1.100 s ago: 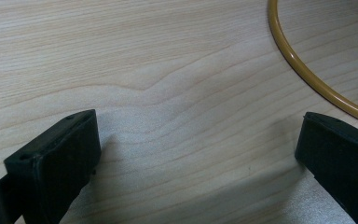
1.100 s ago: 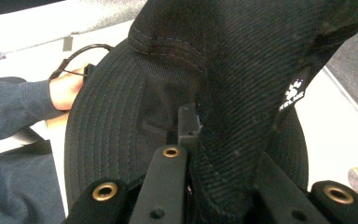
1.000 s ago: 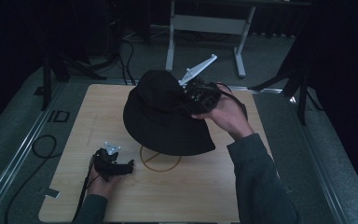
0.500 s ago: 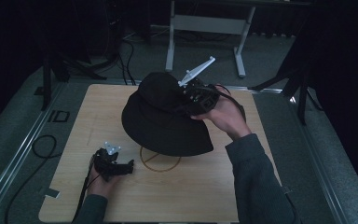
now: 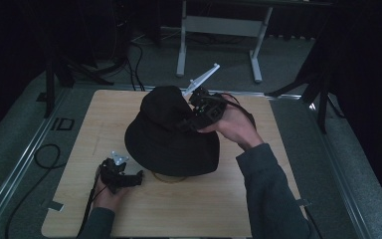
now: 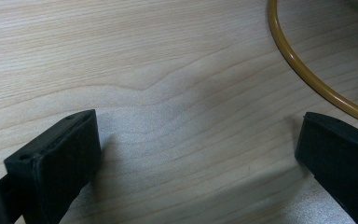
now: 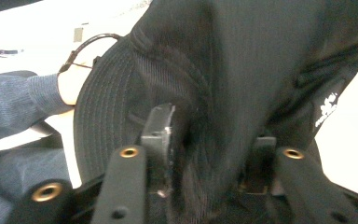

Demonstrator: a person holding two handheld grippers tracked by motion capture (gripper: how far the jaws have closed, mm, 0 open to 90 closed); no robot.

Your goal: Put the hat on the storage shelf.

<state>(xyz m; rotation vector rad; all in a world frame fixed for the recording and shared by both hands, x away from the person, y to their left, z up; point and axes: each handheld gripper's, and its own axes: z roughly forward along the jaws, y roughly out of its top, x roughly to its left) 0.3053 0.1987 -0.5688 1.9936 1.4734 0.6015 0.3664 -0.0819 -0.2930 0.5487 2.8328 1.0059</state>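
Note:
A black bucket hat [image 5: 171, 132] hangs over a yellow wire stand, whose round base ring [image 5: 169, 178] peeks out under the brim. My right gripper [image 5: 191, 119] is shut on the hat's crown fabric [image 7: 223, 93], high above the table; in the right gripper view the cloth is bunched between its jaws. My left gripper [image 5: 129, 179] rests on the wooden table [image 5: 219, 209] to the left of the stand, open with nothing in it. Its jaws [image 6: 196, 158] frame bare wood, with the yellow base ring [image 6: 307, 79] at the upper right.
A grey metal frame [image 5: 219, 30] stands on the floor beyond the table. A black cable [image 5: 45, 159] loops on the floor to the left. A person's sleeve [image 7: 14, 107] appears at the left of the right gripper view.
My right gripper and the hat have shifted slightly left and down. The left gripper has stayed in place.

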